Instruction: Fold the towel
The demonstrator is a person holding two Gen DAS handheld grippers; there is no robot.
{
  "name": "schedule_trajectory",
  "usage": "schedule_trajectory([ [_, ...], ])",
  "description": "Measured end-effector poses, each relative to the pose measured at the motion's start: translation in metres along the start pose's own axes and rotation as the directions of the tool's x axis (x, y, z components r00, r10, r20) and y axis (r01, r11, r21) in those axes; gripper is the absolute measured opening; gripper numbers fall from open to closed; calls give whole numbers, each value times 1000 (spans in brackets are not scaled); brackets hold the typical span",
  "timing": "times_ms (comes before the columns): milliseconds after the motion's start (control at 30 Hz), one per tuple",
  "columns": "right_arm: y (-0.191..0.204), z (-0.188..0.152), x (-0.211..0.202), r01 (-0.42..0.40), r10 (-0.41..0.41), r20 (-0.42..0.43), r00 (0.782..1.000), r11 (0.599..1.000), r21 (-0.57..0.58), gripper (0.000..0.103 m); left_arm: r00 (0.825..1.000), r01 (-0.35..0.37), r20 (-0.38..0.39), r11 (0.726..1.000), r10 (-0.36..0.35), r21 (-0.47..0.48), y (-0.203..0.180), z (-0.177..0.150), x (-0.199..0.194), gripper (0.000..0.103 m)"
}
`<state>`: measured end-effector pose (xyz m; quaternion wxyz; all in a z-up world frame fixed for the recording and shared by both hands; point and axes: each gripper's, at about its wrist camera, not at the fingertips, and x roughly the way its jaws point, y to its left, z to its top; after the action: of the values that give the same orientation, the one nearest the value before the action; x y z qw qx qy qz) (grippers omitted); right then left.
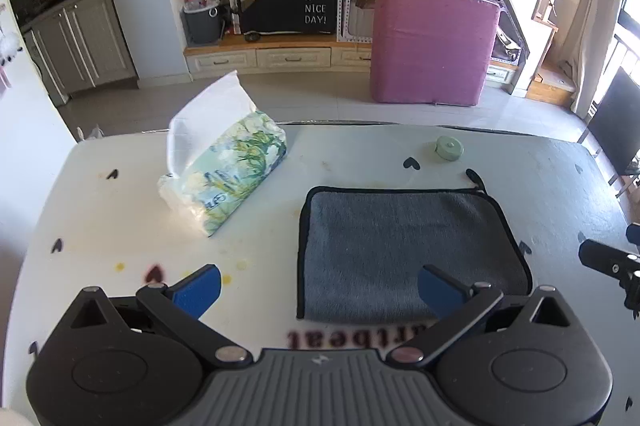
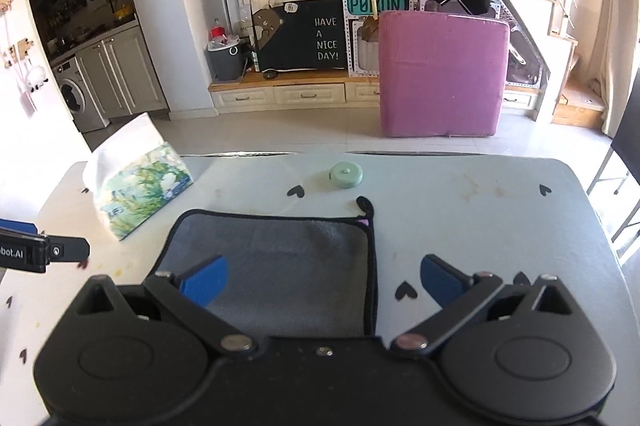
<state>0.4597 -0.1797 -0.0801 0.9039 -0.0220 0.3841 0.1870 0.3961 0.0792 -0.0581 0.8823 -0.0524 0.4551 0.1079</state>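
Observation:
A grey towel [image 1: 400,246] with black edging lies flat on the white table [image 1: 120,218], folded into a rectangle, with a black hanging loop at its far right corner. My left gripper [image 1: 320,286] is open and empty above the towel's near left edge. In the right wrist view the towel [image 2: 288,266] lies ahead, and my right gripper [image 2: 324,280] is open and empty over its near right edge. The left gripper's tip also shows at the left of the right wrist view [image 2: 40,252].
A floral tissue pack [image 1: 224,174] lies at the far left of the table. A small round green tape measure [image 1: 450,148] sits beyond the towel. A pink cushion [image 1: 432,42] stands on the floor past the table's far edge.

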Motion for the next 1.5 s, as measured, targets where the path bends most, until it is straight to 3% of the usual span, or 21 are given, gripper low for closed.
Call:
schedule_trajectory([
  [633,16,-60,-111,-11,11,64,998,1000,2,103,994,22,104,1000,-24,23,-5,-78,-106,103],
  [1500,26,-135,-243,-71,75,181,981,997,-28,103,972,83,215,995,-94,56,-11,-170,-209,103],
])
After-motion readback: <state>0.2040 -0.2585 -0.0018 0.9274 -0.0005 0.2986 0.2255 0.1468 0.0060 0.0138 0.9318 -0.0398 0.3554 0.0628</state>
